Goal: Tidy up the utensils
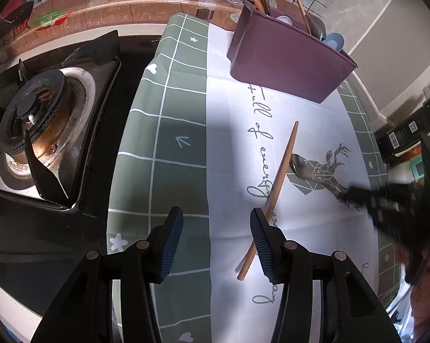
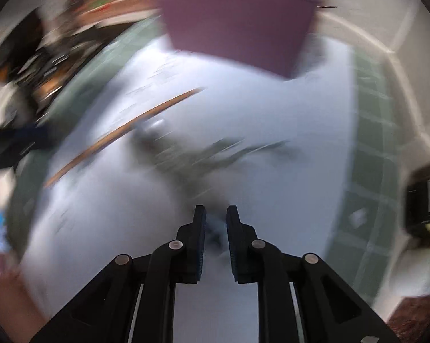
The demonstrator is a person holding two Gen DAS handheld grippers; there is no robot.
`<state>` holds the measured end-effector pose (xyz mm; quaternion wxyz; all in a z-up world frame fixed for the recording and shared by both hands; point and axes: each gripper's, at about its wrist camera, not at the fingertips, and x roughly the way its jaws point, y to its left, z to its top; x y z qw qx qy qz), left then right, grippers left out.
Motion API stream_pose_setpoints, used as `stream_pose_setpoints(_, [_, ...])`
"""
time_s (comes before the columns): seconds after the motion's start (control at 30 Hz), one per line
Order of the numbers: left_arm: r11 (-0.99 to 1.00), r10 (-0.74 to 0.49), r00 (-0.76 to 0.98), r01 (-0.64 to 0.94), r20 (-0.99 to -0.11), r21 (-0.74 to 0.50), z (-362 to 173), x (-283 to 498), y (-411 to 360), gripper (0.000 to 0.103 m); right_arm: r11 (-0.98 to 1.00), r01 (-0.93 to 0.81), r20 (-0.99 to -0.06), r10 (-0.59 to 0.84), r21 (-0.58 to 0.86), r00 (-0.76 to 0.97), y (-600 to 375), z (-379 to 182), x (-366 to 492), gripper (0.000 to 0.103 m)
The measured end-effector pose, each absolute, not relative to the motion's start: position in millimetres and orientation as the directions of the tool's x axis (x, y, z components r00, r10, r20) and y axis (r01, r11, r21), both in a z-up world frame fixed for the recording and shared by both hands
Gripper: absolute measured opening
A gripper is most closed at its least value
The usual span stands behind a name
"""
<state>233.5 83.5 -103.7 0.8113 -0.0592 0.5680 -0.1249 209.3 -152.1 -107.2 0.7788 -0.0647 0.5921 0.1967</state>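
Wooden chopstick (image 1: 275, 191) at one o'clock of the wide-open left gripper (image 1: 216, 228) looks light, stiff, roll-prone — grip mid-shaft; right gripper (image 2: 216, 217) narrow, its hold on the blurred metal spoon (image 1: 315, 174) unclear.

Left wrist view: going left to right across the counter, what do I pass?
Gas burner → green checked border of the cloth → wooden chopstick → metal spoon → right gripper, blurred, at the spoon's handle. The purple utensil holder sits farther back.
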Motion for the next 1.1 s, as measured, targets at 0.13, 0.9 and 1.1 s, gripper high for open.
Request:
stream_pose_setpoints(0.13, [0.962, -0.268, 0.328, 0.139, -0.906, -0.235, -101.1, 231.4, 82.3, 0.05, 0.879, -0.444, -0.906, 0.32, 0.175, 0.276, -136.7, -93.9, 202.9, 0.028])
stream_pose_setpoints(0.9, [0.893, -0.267, 0.314, 0.435, -0.911, -0.112, -97.9, 229.0, 27.5, 0.05, 0.954, -0.218, -0.909, 0.267, 0.204, 0.321, -173.0, -117.8, 284.1, 0.025])
stream_pose_setpoints(1.1, [0.805, -0.163, 0.212, 0.593, -0.964, -0.006, -116.4, 261.1, -27.0, 0.026, 0.961, -0.151, -0.886, 0.274, 0.233, 0.373, -199.3, -100.3, 272.8, 0.025])
